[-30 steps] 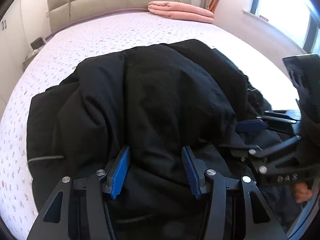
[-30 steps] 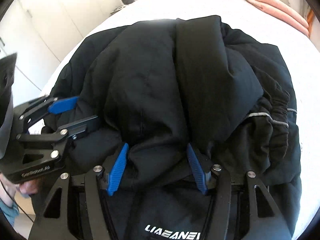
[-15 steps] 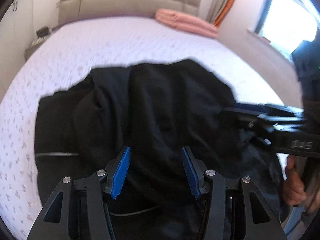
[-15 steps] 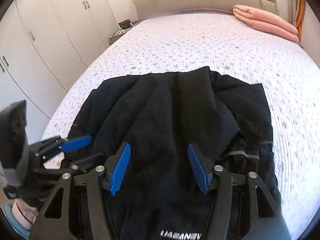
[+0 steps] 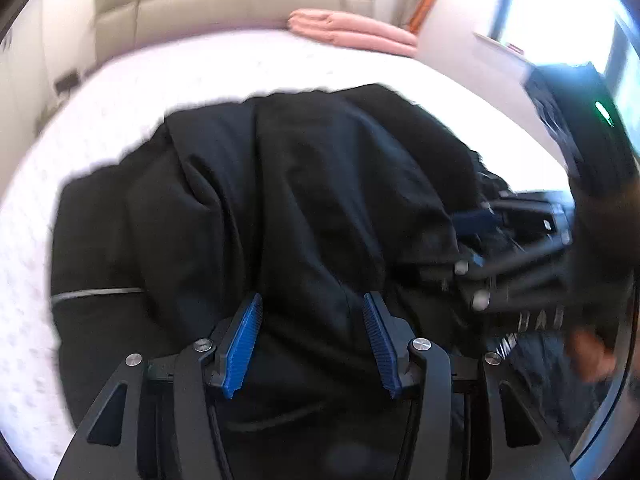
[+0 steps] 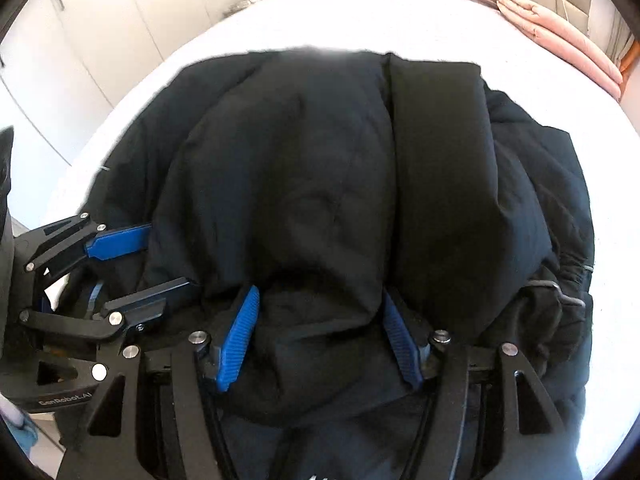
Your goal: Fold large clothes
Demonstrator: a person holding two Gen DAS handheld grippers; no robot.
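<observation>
A large black padded jacket (image 5: 304, 208) lies bunched and partly folded on the bed; it also fills the right wrist view (image 6: 344, 184). My left gripper (image 5: 312, 344) is open, its blue pads either side of the jacket's near edge; it also shows at the left of the right wrist view (image 6: 132, 264). My right gripper (image 6: 320, 336) is open with jacket fabric bulging between its pads. It shows blurred at the right of the left wrist view (image 5: 480, 236). A grey reflective stripe (image 5: 96, 293) runs across the jacket's left part.
The bed (image 5: 168, 80) has a white dotted sheet and a beige headboard (image 5: 224, 0). A folded pink blanket (image 5: 352, 34) lies at the head end. White wardrobes (image 6: 88, 40) stand at the left. A window (image 5: 560, 12) is at the right.
Both grippers rose and pulled back from the jacket half a second ago, then came down close onto it again. Both stay open.
</observation>
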